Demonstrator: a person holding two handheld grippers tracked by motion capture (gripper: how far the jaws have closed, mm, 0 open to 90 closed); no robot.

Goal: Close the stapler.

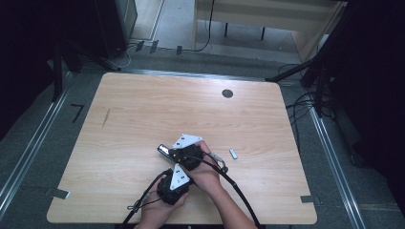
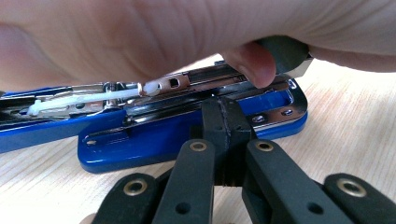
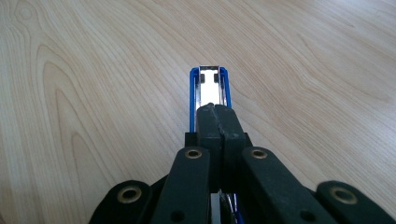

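Black fingers point(image 2: 227, 122) of the left gripper point(image 2: 227, 140) rise closest to the lens in the left gripper view, pressed together with no gap, their tips set against the near edge of a blue stapler point(image 2: 187, 135). Whether they pinch that edge or only touch it I cannot tell. Opened out, the stapler lies flat on the pale wooden worktop point(image 2: 350, 130), its blue base toward the gripper and its metal staple channel point(image 2: 177, 84) exposed above it, with a white plastic pusher point(image 2: 93, 99) lying along the channel. Just above the stapler, a hand point(image 2: 187, 32) reaches over it and one fingertip point(image 2: 252, 63) rests on the metal rail.

From the right gripper view, the right gripper point(image 3: 217, 126) has its fingers point(image 3: 208, 123) closed too, lying along the top of the stapler's blue-edged arm point(image 3: 194, 93), whose shiny front end point(image 3: 209, 79) sticks out beyond the tips.

Seen from the high view, both grippers point(image 1: 174, 183) point(image 1: 184, 150) crowd over the stapler point(image 1: 164, 150) near the front middle of the worktop point(image 1: 143, 109). Right of the stapler, apart from it, lies a small silvery piece point(image 1: 233, 153). Well beyond the stapler, toward the far edge, sits a dark round spot point(image 1: 227, 93).
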